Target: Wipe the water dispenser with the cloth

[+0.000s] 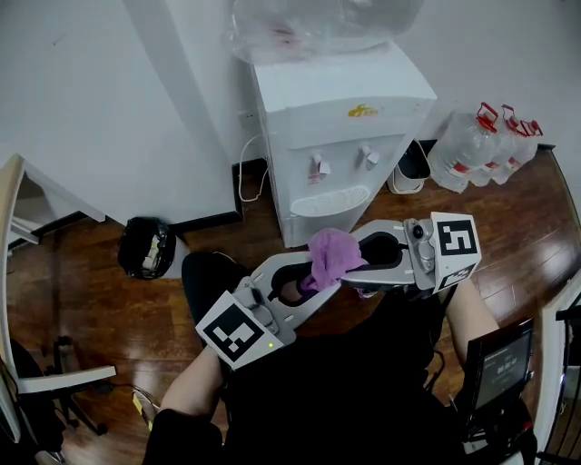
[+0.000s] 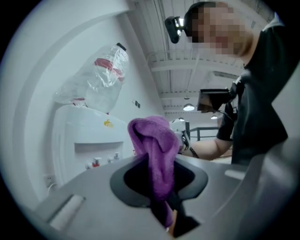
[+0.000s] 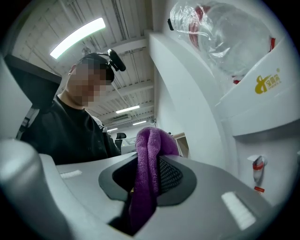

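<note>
Clamped on a purple cloth [image 1: 331, 255] with the left gripper [image 1: 307, 278], reaching in from seven o'clock in the head view. Clamped on the same cloth with the right gripper [image 1: 352, 267], reaching in from three o'clock, tips nearly meeting the left's. Pinched between both pairs of jaws, as seen in each gripper view, with a bunched fold standing above them and a tail hanging below. Held up off the wooden floor [image 1: 209, 227], not touching anything else. At twelve o'clock from the cloth, close but apart: the white water dispenser [image 1: 340, 118], two taps [image 1: 343, 162] facing this way, a crumpled clear bottle [image 1: 318, 27] on top. At two o'clock, against the wall: a cluster of full water jugs [image 1: 481, 145]. At nine o'clock, well apart: a black bin [image 1: 147, 247].
</note>
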A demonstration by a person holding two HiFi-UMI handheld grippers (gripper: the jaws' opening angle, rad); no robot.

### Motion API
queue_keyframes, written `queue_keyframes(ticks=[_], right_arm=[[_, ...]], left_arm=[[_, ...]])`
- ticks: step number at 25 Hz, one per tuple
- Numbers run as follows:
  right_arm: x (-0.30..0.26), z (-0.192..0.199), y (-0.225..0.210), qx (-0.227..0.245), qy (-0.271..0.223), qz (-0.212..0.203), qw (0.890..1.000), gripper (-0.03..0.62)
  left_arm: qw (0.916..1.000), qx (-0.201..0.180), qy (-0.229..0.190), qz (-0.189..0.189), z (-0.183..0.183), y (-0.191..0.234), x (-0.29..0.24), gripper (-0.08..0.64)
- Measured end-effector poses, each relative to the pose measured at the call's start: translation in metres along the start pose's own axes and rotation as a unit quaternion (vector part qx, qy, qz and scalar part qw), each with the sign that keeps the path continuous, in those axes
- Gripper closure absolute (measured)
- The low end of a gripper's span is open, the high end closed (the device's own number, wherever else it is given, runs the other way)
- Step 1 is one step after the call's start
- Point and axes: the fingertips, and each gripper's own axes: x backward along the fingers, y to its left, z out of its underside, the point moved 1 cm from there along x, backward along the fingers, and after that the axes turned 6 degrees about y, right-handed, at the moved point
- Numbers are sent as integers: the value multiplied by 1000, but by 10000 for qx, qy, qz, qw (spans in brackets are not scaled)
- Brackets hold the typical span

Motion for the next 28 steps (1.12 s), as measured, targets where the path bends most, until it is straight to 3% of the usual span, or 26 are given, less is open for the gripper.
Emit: queue_keyframes(ticks=[3, 6, 9, 12, 15, 18, 22, 26, 28], right_arm=[[11, -14, -4, -127, -530, 142, 9984, 413], [35, -26, -19, -190, -1014, 802, 9914, 408], [61, -24, -36, -215, -1251, 1651, 9781, 430], [77, -12, -45, -415, -1491, 2009, 9673, 458], [86, 2, -49, -718, -1750, 2146, 9582, 471], [91, 18, -48, -948, -1821, 2262, 9522, 472], [99, 33, -49, -1156, -1844, 2349, 9473, 474], [109, 47, -53, -1353, -1864, 2467, 9413, 476], [112, 52, -54, -1438, -1884, 2517, 9383, 476]], left_arm=[[9984, 139, -366, -397, -14, 14, 12, 453], [9920, 91, -677, -1065, -37, 42, 29, 453], [9850, -307, -742, -1528, -72, 78, 36, 453], [9795, -981, -155, -1755, -97, 119, 27, 453], [9775, -1352, 104, -1613, -135, 155, 9, 453], [9802, -1390, 610, -1269, -153, 187, -12, 453], [9708, -1343, 1613, -1164, -138, 231, -28, 453], [9631, -1402, 1819, -1403, -141, 281, -30, 453], [9632, -1449, 1863, -1282, -142, 297, -32, 449]])
